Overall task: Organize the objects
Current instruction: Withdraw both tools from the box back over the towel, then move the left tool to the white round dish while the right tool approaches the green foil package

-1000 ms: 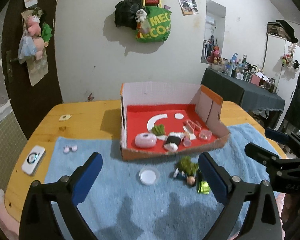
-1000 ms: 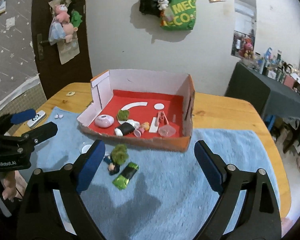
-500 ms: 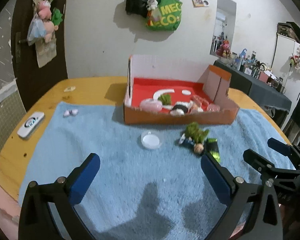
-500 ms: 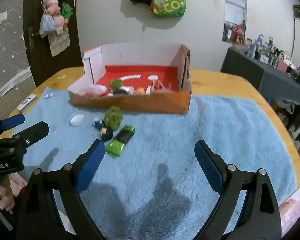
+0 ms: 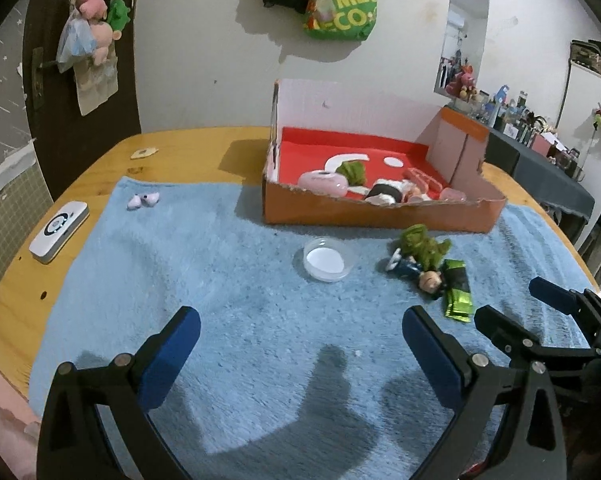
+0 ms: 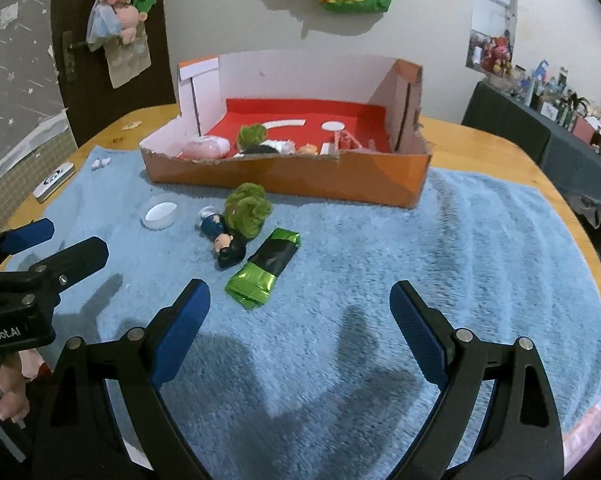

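Note:
An orange cardboard box (image 5: 380, 212) (image 6: 284, 180) with a red floor holds several small items. On the blue towel in front of it lie a green-haired doll (image 5: 418, 256) (image 6: 240, 224), a green foil packet (image 5: 456, 290) (image 6: 264, 274) and a clear round lid (image 5: 327, 259) (image 6: 159, 212). My left gripper (image 5: 300, 344) is open and empty, low over the towel near the lid. My right gripper (image 6: 300, 316) is open and empty, just right of the packet. Each gripper shows in the other's view (image 5: 540, 316) (image 6: 40, 256).
Small purple earbuds (image 5: 142, 200) lie at the towel's far left. A white device (image 5: 59, 230) (image 6: 53, 181) lies on the wooden table (image 5: 180, 152) left of the towel. A dark side table with clutter (image 6: 540, 128) stands at the right. Bags hang on the wall.
Both grippers have dropped lower and pulled back toward the near edge of the towel. The box and loose items now sit farther ahead. Both grippers stay open.

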Demonstrator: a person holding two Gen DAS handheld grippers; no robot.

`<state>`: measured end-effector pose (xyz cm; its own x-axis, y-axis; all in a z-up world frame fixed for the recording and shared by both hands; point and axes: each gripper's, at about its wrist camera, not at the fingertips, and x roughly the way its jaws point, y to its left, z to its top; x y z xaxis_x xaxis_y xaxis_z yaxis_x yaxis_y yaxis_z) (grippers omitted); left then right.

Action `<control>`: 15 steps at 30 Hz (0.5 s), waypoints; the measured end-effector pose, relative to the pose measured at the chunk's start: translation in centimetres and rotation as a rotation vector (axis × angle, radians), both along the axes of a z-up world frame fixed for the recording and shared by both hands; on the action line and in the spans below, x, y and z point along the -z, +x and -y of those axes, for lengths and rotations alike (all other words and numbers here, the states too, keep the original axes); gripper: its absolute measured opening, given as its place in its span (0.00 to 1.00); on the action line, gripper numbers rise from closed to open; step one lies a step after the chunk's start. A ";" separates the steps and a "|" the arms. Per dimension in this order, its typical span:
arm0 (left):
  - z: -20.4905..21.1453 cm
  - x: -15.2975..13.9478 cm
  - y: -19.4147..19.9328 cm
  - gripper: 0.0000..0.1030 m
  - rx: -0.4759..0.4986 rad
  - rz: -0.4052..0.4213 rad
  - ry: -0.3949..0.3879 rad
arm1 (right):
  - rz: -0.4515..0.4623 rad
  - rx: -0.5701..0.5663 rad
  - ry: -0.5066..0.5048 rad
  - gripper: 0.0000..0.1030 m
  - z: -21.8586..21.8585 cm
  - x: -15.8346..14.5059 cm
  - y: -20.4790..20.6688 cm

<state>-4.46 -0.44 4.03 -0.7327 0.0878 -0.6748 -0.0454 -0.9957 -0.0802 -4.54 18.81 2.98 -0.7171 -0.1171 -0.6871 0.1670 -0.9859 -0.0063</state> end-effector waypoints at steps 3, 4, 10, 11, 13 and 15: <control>0.1 0.3 -0.6 1.00 -0.004 0.010 -0.009 | 0.031 -0.005 0.016 0.89 0.5 0.6 -1.0; 0.0 0.4 -0.7 1.00 -0.004 0.014 -0.010 | 0.042 -0.005 0.024 0.89 0.7 0.9 -1.3; -0.1 0.8 -1.9 1.00 0.013 0.042 -0.005 | 0.103 0.016 0.072 0.89 0.9 2.0 -3.0; -0.1 0.8 -2.1 1.00 0.015 0.044 -0.006 | 0.107 0.024 0.072 0.89 0.6 2.0 -3.1; -0.2 0.9 -2.7 1.00 0.022 0.053 -0.009 | 0.117 0.045 0.062 0.89 -0.5 2.0 -3.3; -0.2 1.1 -3.3 1.00 0.038 0.068 -0.011 | 0.117 0.083 0.064 0.89 -1.9 1.7 -3.4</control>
<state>-7.79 -0.20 2.96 -0.6814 0.1076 -0.7240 -0.0784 -0.9942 -0.0739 -7.97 20.74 1.23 -0.6371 -0.0135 -0.7707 0.0880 -0.9946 -0.0553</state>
